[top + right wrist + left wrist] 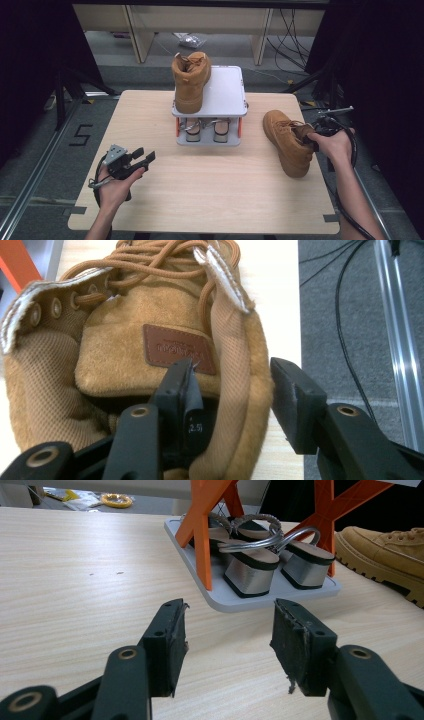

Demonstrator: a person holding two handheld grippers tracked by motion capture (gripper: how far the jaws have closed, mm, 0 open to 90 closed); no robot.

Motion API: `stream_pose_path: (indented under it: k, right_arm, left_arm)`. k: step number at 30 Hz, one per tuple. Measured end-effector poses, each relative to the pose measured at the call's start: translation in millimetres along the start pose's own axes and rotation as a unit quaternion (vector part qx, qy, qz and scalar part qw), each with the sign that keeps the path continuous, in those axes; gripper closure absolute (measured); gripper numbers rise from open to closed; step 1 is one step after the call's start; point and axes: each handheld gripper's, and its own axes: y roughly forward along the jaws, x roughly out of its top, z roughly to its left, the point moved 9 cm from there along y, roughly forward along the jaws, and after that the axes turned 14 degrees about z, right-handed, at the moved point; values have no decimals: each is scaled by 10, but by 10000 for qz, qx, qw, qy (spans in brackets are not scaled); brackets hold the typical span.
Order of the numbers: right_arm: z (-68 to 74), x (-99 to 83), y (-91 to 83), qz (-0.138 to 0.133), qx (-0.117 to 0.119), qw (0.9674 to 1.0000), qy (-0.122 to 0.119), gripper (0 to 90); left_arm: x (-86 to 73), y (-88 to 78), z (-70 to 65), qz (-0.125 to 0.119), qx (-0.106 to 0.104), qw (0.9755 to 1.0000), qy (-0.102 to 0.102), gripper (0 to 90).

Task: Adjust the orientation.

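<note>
Pale wood-grain tabletop (210, 195) fills the workspace, with dark curtains at the sides and grey floor and cabling beyond. At the far middle of the table stands a small two-tier shoe rack (227, 92) with a grey top shelf and orange cross-braced legs; one tan suede boot (190, 82) already stands upright on the left half of the top shelf, leaving the right half bare — apparently the spot meant for its mate. On the lower tier sits a pair of block-heeled sandals (270, 562). The second boot (289, 142) rests on the table just right of the rack, toe toward the person. The right gripper (232, 397) straddles the padded collar of this boot, one jaw inside the opening below the tongue's leather label, the other outside the collar wall; the jaws stand apart and are not yet pressing on it, a hold likely chosen because the collar offers a firm edge for lifting. The left gripper (227, 645) waits near the table's front left, jaws apart and empty, pointed at the rack.
</note>
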Motion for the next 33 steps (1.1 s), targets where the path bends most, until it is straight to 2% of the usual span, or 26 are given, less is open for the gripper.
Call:
stream_pose_path:
  k: [2, 3, 4, 6, 7, 9, 10, 11, 12, 13, 14, 16, 17, 19, 21, 23, 24, 25, 26, 27, 28, 29, 30, 31, 32, 33]
  right_arm:
    - [-16, 10, 25, 145, -30, 9999, -56, 540]
    - [1, 12, 35, 156, -12, 9998, 94, 540]
    - [2, 17, 52, 186, 5, 9998, 93, 541]
    - [-7, 25, 70, 212, -21, 9998, 30, 545]
    - [-49, 37, 96, 301, -80, 9993, -200, 553]
    - [-53, 43, 103, 299, -107, 9994, -167, 555]
    - [-50, 43, 105, 316, -95, 9994, -131, 556]
    - [-3, 19, 104, 482, -46, 9985, 248, 558]
    - [-3, 19, 104, 482, -46, 9985, 248, 558]
    - [-63, 49, 117, 467, -85, 9987, -200, 567]
    - [20, 40, 123, 468, 31, 9984, 322, 574]
    - [-38, 43, 127, 605, -76, 9980, -159, 615]
    - [-40, 57, 140, 563, -22, 9979, -309, 642]
    - [-25, 52, 145, 701, -65, 9968, -373, 675]
    - [-4, 65, 152, 656, -131, 9972, -327, 684]
    - [-9, 63, 158, 747, -294, 9958, -449, 699]
    - [25, 50, 169, 869, -289, 9955, -252, 707]
    - [25, 50, 169, 869, -289, 9955, -252, 707]
    - [-4, 58, 167, 891, -351, 9946, -400, 711]
    - [21, 58, 186, 855, -307, 9954, -302, 728]
    - [-20, 64, 179, 896, -404, 9937, -534, 738]
    - [-24, 59, 175, 946, -432, 9931, -548, 751]
    - [-28, 61, 178, 949, -444, 9933, -490, 761]
    - [1, 47, 179, 1002, -357, 9941, -222, 768]
    - [1, 47, 179, 1002, -357, 9941, -222, 768]
    - [0, 65, 184, 896, -182, 9958, -31, 781]
  left_arm:
    - [7, -6, 6, -22, -12, 10000, 3, 467]
    - [3, -7, 6, -11, -11, 10000, 13, 467]
    - [0, -5, 5, -5, -12, 10000, 9, 467]
    - [-3, 0, 6, 1, -4, 10000, -1, 467]
    - [-8, 6, 2, 2, -25, 10000, -4, 467]
    - [-11, 7, 1, 12, -24, 10000, 0, 467]
    - [-13, 9, 2, 17, -28, 10000, 4, 467]
    - [-14, 13, 2, 21, -17, 10000, 6, 466]
    - [-14, 13, 2, 21, -17, 10000, 6, 466]
    - [-13, 15, -4, 22, -27, 10000, 20, 467]
    - [-13, 15, -7, 19, -28, 10000, 29, 466]
    - [-17, 15, -7, 31, -31, 10000, 32, 466]
    - [-19, 16, -5, 33, -26, 10000, 30, 466]
    - [-20, 18, -4, 34, -22, 10000, 25, 466]
    - [-25, 20, -2, 49, -23, 10000, 24, 467]
    - [-24, 30, -6, 22, -54, 10000, 23, 466]
    - [-26, 32, -6, 21, -54, 10000, 19, 467]
    - [-30, 29, -5, 42, -31, 10000, 14, 467]
    - [-33, 32, -7, 47, -31, 10000, 24, 466]
    - [-35, 35, -9, 52, -34, 10000, 26, 466]
    - [-37, 39, -10, 54, -30, 10000, 27, 466]
    - [-40, 43, -9, 65, -24, 10000, 34, 467]
    - [-46, 45, -8, 86, -26, 9999, 45, 466]
    - [-47, 50, -12, 77, -36, 10000, 34, 466]
    - [-47, 50, -12, 77, -36, 10000, 34, 466]
    - [-48, 55, -18, 62, -62, 10000, 33, 466]
